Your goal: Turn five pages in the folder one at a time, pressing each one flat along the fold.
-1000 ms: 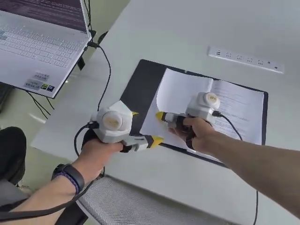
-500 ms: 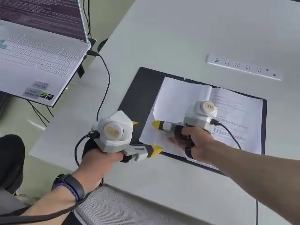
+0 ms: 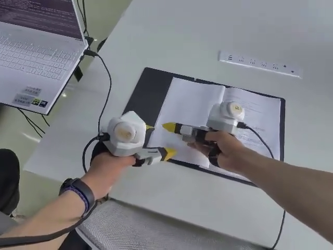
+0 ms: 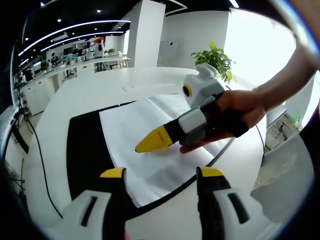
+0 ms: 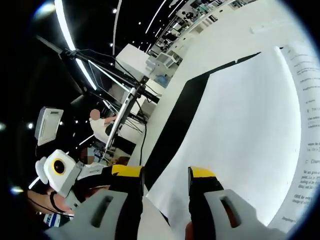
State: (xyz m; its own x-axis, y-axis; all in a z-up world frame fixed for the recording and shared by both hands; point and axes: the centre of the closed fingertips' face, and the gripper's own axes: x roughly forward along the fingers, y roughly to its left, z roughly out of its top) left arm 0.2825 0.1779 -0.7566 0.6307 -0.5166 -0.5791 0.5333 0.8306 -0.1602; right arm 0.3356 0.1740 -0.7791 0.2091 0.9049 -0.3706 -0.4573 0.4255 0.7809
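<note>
A black folder (image 3: pixel 147 91) lies open on the white table. A blank white page (image 3: pixel 190 101) lies turned over on its left side, and a printed page (image 3: pixel 258 115) lies on its right. My right gripper (image 3: pixel 169 126) hovers low over the blank page's lower left part and points left. In the right gripper view its jaws stand a little apart over the blank page (image 5: pixel 240 125) with nothing between them. My left gripper (image 3: pixel 159 139) is open at the folder's near left edge. In the left gripper view the right gripper (image 4: pixel 150 141) is just ahead of it, above the page (image 4: pixel 135 135).
An open laptop (image 3: pixel 31 57) sits at the far left, with a black cable (image 3: pixel 106 78) running along the table toward my left hand. A white power strip (image 3: pixel 260 63) lies beyond the folder. The table's near edge and a mesh chair seat (image 3: pixel 156 229) are below.
The blank page, which bulged up near the fold, now lies flatter on the left side. The right gripper has slid slightly left across it. The left gripper has hardly moved.
</note>
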